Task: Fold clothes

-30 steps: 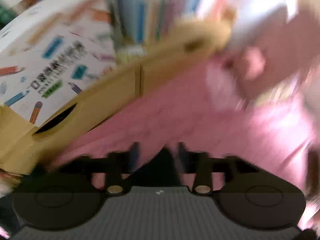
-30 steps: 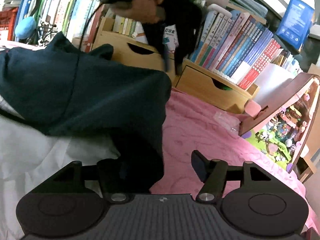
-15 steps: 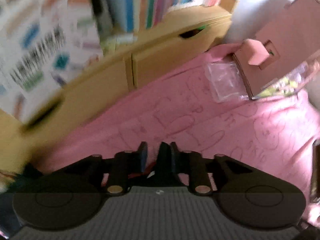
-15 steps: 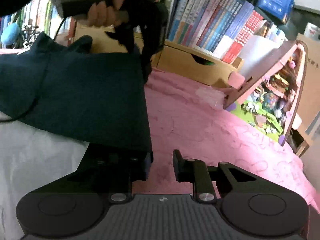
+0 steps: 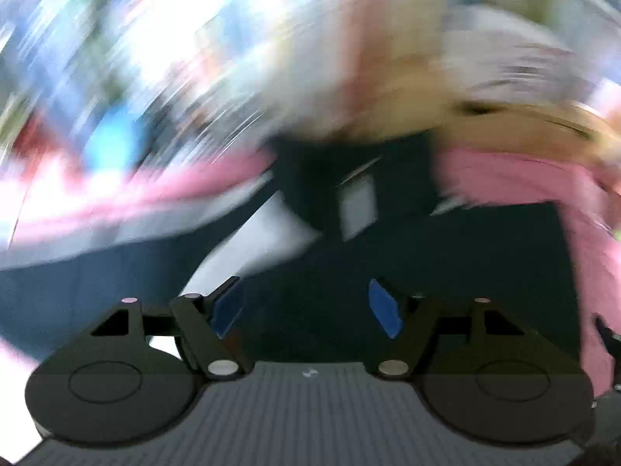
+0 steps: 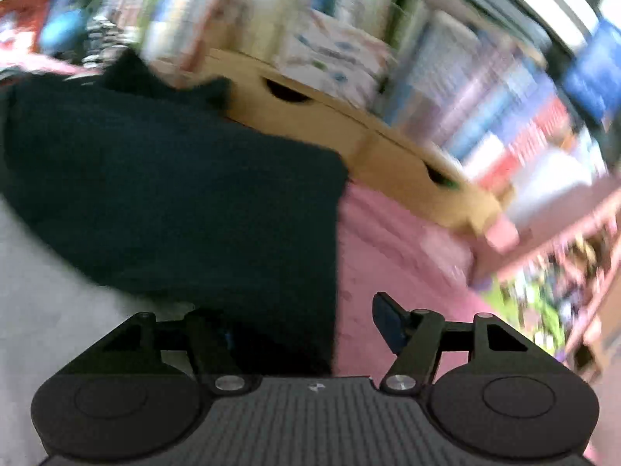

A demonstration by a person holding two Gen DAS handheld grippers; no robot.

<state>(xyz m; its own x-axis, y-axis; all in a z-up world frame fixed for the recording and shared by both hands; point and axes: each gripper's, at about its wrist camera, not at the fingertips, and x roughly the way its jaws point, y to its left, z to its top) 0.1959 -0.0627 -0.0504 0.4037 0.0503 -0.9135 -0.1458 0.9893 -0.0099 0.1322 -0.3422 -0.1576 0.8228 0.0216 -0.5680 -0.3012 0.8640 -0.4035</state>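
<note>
A dark navy garment point(image 6: 174, 194) lies folded over a white cloth point(image 6: 46, 310) and the pink cover point(image 6: 407, 264). My right gripper point(image 6: 308, 330) hangs at its near right edge with the jaws opening. The cloth lies in the gap and hides the left finger, while the right fingertip point(image 6: 388, 326) stands clear of it. The left wrist view is badly blurred. There my left gripper point(image 5: 306, 310) hovers over the same garment point(image 5: 485, 272), near its pale label point(image 5: 357, 206). Its jaws are opening too, and both blue pads point(image 5: 382, 310) are free of the cloth.
A wooden drawer unit point(image 6: 349, 116) with a row of books point(image 6: 504, 97) stands behind the garment. A pink wooden toy house point(image 6: 562, 225) sits at the right. The pink cover stretches between them and my right gripper.
My left gripper let go of the dark cloth it pinched and swung from the drawer unit to above the garment. My right gripper narrowed on the garment's edge, then spread. The garment now lies flat.
</note>
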